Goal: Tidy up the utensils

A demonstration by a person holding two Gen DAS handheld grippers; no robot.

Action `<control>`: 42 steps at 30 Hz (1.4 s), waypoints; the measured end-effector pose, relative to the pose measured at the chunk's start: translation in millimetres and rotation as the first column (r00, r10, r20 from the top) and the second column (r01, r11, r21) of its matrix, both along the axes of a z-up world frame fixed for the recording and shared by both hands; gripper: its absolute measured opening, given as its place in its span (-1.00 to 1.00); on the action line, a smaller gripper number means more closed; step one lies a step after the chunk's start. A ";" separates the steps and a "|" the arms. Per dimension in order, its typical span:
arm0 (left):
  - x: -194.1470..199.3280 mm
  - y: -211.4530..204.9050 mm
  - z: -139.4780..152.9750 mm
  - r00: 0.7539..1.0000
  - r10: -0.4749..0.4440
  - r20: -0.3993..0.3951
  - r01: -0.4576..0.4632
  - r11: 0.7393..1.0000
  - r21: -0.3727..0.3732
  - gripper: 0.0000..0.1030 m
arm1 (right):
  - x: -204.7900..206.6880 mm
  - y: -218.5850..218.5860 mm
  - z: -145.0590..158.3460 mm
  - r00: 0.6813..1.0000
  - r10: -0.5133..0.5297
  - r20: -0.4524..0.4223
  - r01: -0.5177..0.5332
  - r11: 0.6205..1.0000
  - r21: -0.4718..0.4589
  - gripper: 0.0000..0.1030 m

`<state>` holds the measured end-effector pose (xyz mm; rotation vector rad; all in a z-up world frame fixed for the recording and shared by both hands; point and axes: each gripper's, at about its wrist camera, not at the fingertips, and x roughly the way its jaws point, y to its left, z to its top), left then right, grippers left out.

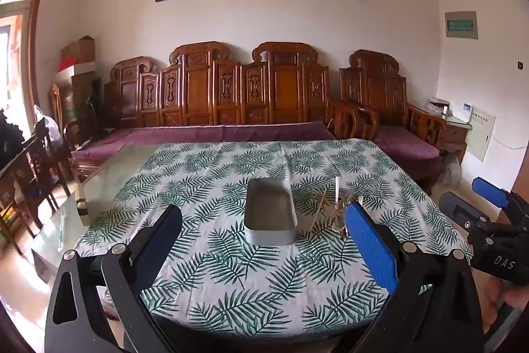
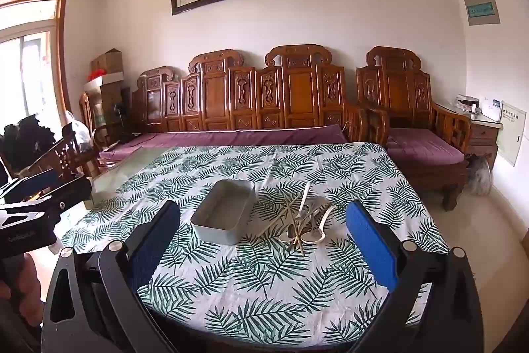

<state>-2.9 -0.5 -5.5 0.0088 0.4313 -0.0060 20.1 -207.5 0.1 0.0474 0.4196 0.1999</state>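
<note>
A grey rectangular tray (image 1: 270, 214) stands empty on the leaf-print tablecloth (image 1: 231, 270); it also shows in the right wrist view (image 2: 221, 215). Right of it lies a loose pile of utensils (image 2: 304, 220): white spoons, metal spoons and wooden chopsticks; the pile also shows in the left wrist view (image 1: 335, 207), partly hidden by a blue pad. My left gripper (image 1: 263, 222) is open and empty, short of the tray. My right gripper (image 2: 263, 220) is open and empty, near side of the tray and pile. The right gripper also shows at the left wrist view's right edge (image 1: 476, 204).
The table's left part is bare glass (image 1: 109, 174) beyond the cloth edge. A carved wooden sofa (image 1: 231, 95) with purple cushions stands behind the table, an armchair (image 2: 413, 121) at the right. Dark chairs (image 1: 29, 167) stand at the left.
</note>
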 end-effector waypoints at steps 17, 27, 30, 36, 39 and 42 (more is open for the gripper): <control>1.1 -2.7 0.4 1.000 -0.009 -0.007 0.009 1.000 0.001 0.85 | 2.4 1.0 -2.6 1.000 -0.003 -0.004 0.003 1.000 0.002 0.95; -0.6 -3.0 2.5 1.000 -0.014 -0.002 0.014 1.000 0.001 0.85 | 2.8 1.1 -3.0 1.000 -0.002 -0.003 0.002 1.000 0.001 0.95; -1.4 -2.8 3.9 1.000 -0.014 0.002 0.014 1.000 0.000 0.85 | 2.4 1.9 -1.7 1.000 -0.002 -0.002 0.002 1.000 0.002 0.95; -1.4 -4.6 7.7 1.000 -0.018 0.005 0.018 1.000 0.000 0.85 | 1.0 1.8 -0.4 1.000 0.000 0.003 0.000 1.000 0.004 0.95; -1.7 -5.8 9.2 1.000 -0.020 0.007 0.020 1.000 0.002 0.85 | 0.5 1.7 0.0 1.000 0.001 0.004 -0.001 1.000 0.004 0.95; -2.2 -6.0 9.3 1.000 -0.021 0.007 0.021 1.000 0.003 0.85 | 0.5 1.8 -0.1 1.000 0.000 0.004 0.000 1.000 0.004 0.95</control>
